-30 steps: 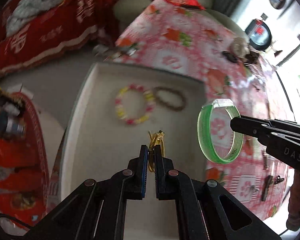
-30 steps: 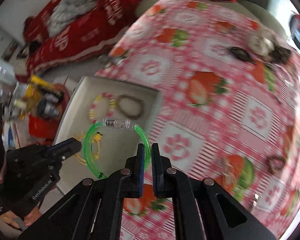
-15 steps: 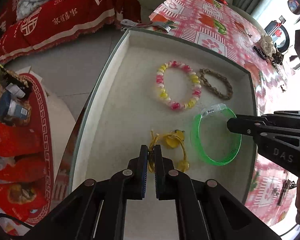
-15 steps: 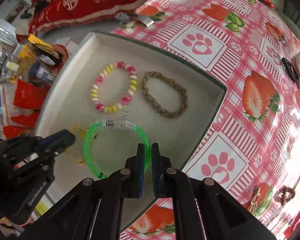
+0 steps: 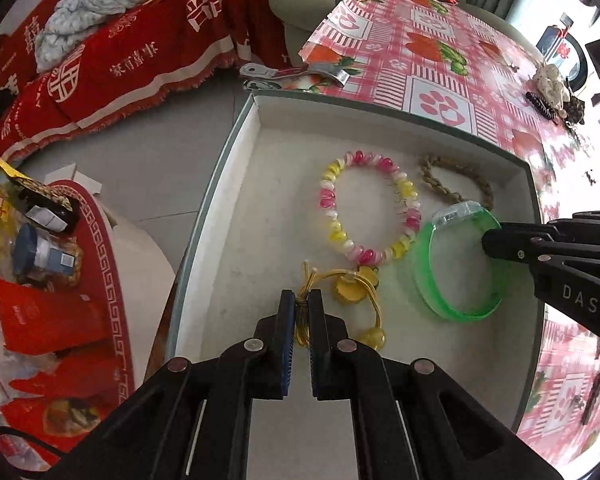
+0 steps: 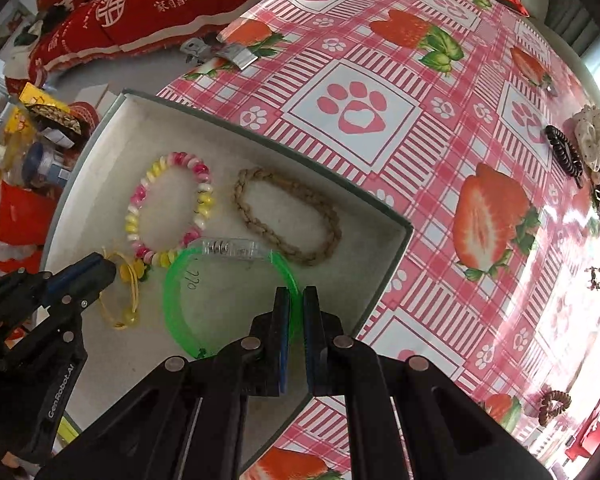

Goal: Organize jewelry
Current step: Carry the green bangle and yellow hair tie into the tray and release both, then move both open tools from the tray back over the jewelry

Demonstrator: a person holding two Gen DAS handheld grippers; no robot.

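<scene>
A shallow white tray sits at the table's corner. In it lie a pink and yellow bead bracelet and a braided tan bracelet. My left gripper is shut on a yellow cord bracelet, whose beads rest on the tray floor. My right gripper is shut on a green plastic bangle with a clear clasp, held low inside the tray at its right side.
The table has a pink strawberry and paw-print cloth. Hair ties and a white scrunchie lie at its far side. A metal clip lies behind the tray. A red round stool with packets stands left of the table.
Both grippers have come down into the tray with their bracelets. The yellow cord's beads now rest on the tray floor, and the green bangle sits lower, beside the bead bracelet.
</scene>
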